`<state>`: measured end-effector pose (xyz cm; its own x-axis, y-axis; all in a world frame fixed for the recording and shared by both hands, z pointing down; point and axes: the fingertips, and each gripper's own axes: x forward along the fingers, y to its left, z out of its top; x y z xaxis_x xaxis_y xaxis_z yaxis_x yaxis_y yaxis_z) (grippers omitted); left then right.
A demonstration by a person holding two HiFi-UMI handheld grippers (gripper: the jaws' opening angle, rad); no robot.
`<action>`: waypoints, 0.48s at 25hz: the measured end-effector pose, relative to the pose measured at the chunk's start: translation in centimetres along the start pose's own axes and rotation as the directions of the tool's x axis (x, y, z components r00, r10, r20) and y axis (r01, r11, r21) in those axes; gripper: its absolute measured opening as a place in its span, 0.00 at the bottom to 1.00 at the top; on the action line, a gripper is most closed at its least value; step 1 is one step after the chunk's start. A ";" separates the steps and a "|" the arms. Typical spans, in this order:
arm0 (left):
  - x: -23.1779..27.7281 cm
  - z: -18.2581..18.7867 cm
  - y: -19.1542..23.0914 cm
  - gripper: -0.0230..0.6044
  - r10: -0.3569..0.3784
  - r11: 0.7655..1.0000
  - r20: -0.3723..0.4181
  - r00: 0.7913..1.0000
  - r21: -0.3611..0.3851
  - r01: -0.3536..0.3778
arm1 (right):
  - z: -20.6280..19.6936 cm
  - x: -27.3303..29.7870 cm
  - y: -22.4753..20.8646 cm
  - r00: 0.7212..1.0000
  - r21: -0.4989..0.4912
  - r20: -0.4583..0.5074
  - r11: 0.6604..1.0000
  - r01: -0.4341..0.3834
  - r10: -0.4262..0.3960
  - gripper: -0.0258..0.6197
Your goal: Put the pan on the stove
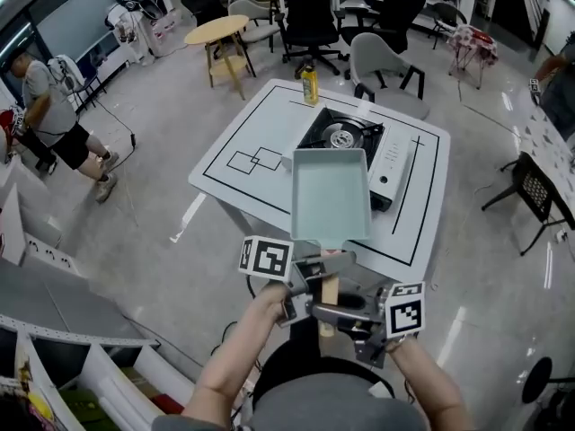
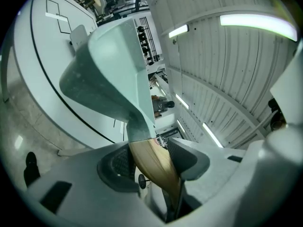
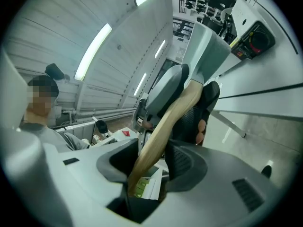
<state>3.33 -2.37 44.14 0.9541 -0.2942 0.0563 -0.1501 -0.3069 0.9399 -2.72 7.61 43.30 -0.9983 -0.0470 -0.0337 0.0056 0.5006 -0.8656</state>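
A pale green rectangular pan (image 1: 331, 196) hangs in the air over the near edge of the white table (image 1: 243, 182). Its wooden handle (image 1: 329, 291) points back toward me. My left gripper (image 1: 321, 265) is shut on the handle close to the pan; in the left gripper view the handle (image 2: 154, 162) runs between the pads of the gripper (image 2: 150, 161), with the pan (image 2: 111, 74) above. My right gripper (image 1: 340, 312) is shut on the handle's end (image 3: 163, 126), and behind it is the left gripper (image 3: 165, 91). The black and white stove (image 1: 352, 144) stands on the table just beyond the pan.
A yellow bottle (image 1: 309, 85) stands at the table's far edge. Office chairs (image 1: 310, 12) and a round wooden table (image 1: 218, 32) lie beyond. A person (image 1: 49, 106) stands at the far left. Shelving (image 1: 54, 366) runs along my lower left.
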 end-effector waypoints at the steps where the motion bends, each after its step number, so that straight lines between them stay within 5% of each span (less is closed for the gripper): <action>1: 0.0 1.1 0.4 0.33 0.001 1.000 -0.010 1.000 0.001 -0.001 | 1.0 0.5 -0.5 1.000 0.001 0.007 1.000 0.005 -0.005 0.32; 12: 0.5 12.1 3.6 0.33 -0.032 0.999 -0.100 0.994 0.015 0.034 | 11.2 4.8 -5.9 0.995 -0.007 0.085 0.998 0.061 -0.060 0.32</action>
<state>0.09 -14.59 43.43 0.9796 -0.1919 0.0595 -0.1216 -0.3305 0.9359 -6.92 -5.27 42.64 -0.9883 -0.1507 -0.0242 -0.0556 0.5029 -0.8626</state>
